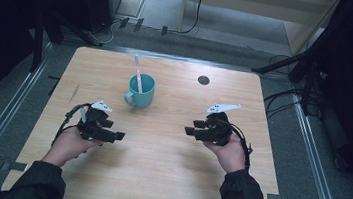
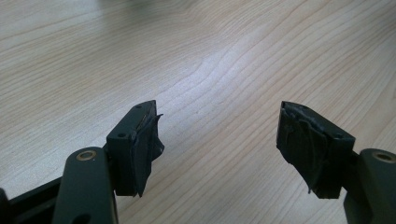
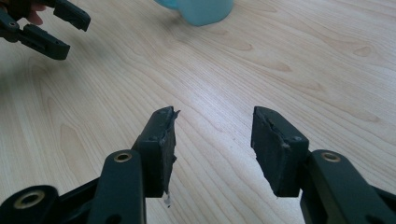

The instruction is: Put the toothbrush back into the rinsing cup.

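status: looks near the end or at the very start, can't tell which from this alone. toothbrush [image 1: 137,72] stands in the mug [image 1: 141,91], leaning toward the far side, bristle end up. mug sits on the table [image 1: 165,179] at centre-left of its far half, handle toward the near-left. both claws well apart from it, nothing held.

left claw [image 2: 217,144]: jaws spread wide, empty, over bare wood. right claw [image 3: 212,149]: same, wide apart, empty; mug base at the top of its view, left claw at top left.

if the job is brush-into-mug, it's done and hands are parked (my guess). if it's brush-out, nothing started.

materials: mug teal, glossy, prob ceramic, cylindrical w/ loop handle. brush slim plastic, pinkish-white. table pale wood-grain laminate, smooth, rounded corners. claw pads black rubber, edges frayed & peeling.
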{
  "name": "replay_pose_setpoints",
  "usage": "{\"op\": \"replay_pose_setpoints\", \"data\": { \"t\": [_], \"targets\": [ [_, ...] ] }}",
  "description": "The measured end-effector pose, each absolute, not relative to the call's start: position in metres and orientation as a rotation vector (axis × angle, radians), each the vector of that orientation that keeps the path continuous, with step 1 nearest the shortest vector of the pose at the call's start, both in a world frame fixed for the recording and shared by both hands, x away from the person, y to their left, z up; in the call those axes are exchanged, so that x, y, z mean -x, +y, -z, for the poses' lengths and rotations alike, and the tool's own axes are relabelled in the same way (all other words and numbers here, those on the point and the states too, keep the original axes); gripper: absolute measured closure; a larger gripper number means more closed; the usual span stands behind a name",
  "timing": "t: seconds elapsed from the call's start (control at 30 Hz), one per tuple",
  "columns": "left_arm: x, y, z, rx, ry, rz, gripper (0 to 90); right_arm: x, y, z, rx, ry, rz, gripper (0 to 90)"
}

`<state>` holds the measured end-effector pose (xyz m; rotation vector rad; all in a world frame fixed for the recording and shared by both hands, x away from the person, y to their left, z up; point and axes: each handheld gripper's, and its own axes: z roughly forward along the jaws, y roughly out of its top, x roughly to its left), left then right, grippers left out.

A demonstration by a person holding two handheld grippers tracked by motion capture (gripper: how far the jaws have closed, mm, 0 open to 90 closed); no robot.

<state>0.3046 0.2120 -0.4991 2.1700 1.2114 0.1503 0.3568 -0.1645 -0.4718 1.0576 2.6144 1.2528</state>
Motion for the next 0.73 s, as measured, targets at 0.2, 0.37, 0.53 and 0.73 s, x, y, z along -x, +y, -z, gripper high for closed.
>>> {"op": "replay_pose_setpoints", "data": {
  "t": [0.2,0.37,0.53,0.73],
  "targets": [
    [-0.3051,0.2117,0.5007,-2.175,1.221,-0.14,28.8,-0.357,-0.1648,0.4721,-1.058,2.618,-1.245,50.1],
    [-0.3054,0.2113,0.5024,-2.177,1.236,-0.132,28.1,-0.3573,-0.1645,0.4727,-1.056,2.621,-1.239,50.0],
    [-0.3071,0.2114,0.5027,-2.144,1.286,-0.113,26.8,-0.3573,-0.1646,0.4727,-1.058,2.622,-1.236,49.4],
    [-0.3073,0.2116,0.5061,-2.17,1.286,-0.113,26.0,-0.3578,-0.1649,0.4728,-1.065,2.622,-1.237,48.9]
  ]
}}
